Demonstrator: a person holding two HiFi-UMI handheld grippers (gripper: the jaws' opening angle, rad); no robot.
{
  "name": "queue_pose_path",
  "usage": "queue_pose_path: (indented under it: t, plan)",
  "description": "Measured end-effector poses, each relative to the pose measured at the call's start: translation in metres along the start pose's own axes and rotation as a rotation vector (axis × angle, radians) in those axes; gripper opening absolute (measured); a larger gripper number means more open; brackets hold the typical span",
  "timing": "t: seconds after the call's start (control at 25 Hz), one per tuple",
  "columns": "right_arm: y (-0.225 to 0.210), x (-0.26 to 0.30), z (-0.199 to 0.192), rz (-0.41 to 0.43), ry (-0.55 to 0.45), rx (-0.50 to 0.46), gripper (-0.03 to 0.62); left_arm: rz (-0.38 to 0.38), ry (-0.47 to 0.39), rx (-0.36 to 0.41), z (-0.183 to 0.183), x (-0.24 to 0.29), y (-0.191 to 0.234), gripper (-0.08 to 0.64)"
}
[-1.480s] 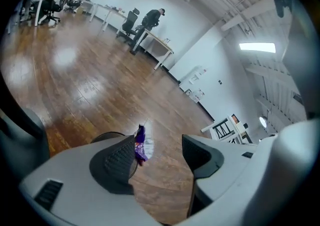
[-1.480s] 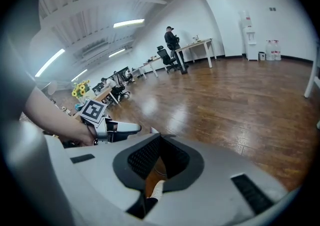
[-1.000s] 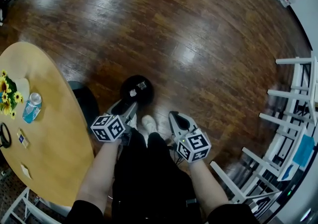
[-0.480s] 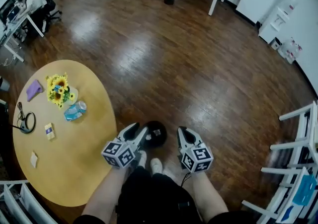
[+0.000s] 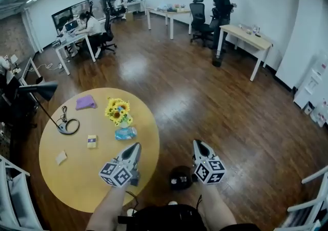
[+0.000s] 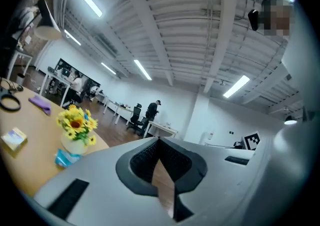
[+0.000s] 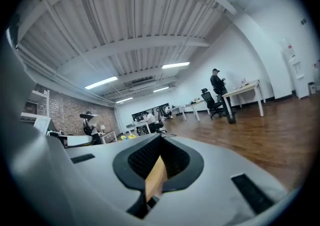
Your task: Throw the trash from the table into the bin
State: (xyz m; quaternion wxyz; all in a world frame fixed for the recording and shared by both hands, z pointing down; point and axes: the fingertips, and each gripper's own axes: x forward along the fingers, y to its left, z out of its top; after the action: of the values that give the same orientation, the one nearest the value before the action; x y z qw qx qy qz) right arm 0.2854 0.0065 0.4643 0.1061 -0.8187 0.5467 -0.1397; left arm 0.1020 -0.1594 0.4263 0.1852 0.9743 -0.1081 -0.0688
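Head view: one bin (image 5: 175,183), left tongs (image 5: 137,146) just closed empty, right tongs (image 5: 198,144) closed.

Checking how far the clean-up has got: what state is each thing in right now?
Left tool: shut, empty.
Right tool: shut, empty.
Bin: open, not empty.
Bottle: lying on the table.
Flowers: upright.

Left gripper (image 5: 136,147) and right gripper (image 5: 198,144) swung up from pointing down at the black bin (image 5: 180,177) to roughly level, left jaws just closed on nothing, left one now over the near right edge of the round table (image 5: 72,189).
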Motion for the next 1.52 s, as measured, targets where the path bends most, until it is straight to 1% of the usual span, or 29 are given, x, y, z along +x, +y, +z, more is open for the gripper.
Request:
queue_pose_path:
  t: [0.08,0.16,0.32,0.4,0.48,0.6,0.8,0.96,1.08,1.24,1.36,1.52]
  plan:
    - [0.039,0.021,0.007,0.063,-0.013,-0.018,0.002,0.06,-0.027,0.046,0.023,-0.032,0.028,0.0]
    - [0.081,0.039,0.006,0.128,-0.017,-0.016,0.002,0.133,-0.055,0.072,0.043,-0.07,0.058,0.0]
    - [0.163,0.07,-0.003,0.274,0.012,-0.034,0.002,0.264,-0.138,0.104,0.085,-0.143,0.097,0.0]
    - [0.205,0.08,-0.013,0.349,0.039,-0.059,0.002,0.329,-0.172,0.11,0.097,-0.18,0.114,0.0]
    - [0.243,0.09,-0.026,0.408,0.071,-0.1,0.002,0.396,-0.204,0.112,0.104,-0.217,0.133,0.0]
    - [0.287,0.101,-0.045,0.47,0.12,-0.162,0.002,0.485,-0.243,0.124,0.109,-0.267,0.152,0.0]
    - [0.348,0.115,-0.074,0.559,0.179,-0.212,0.002,0.617,-0.228,0.175,0.106,-0.333,0.175,0.0]
    - [0.385,0.121,-0.108,0.589,0.239,-0.314,0.002,0.732,-0.244,0.175,0.107,-0.378,0.19,0.0]
    - [0.4,0.119,-0.116,0.615,0.223,-0.322,0.002,0.762,-0.253,0.192,0.11,-0.394,0.192,0.0]
    - [0.413,0.114,-0.106,0.67,0.154,-0.311,0.002,0.772,-0.277,0.217,0.121,-0.4,0.191,0.0]
    - [0.41,0.116,-0.106,0.663,0.159,-0.31,0.002,0.787,-0.291,0.213,0.123,-0.398,0.191,0.0]
    - [0.404,0.116,-0.107,0.64,0.181,-0.306,0.002,0.767,-0.278,0.222,0.121,-0.39,0.188,0.0]
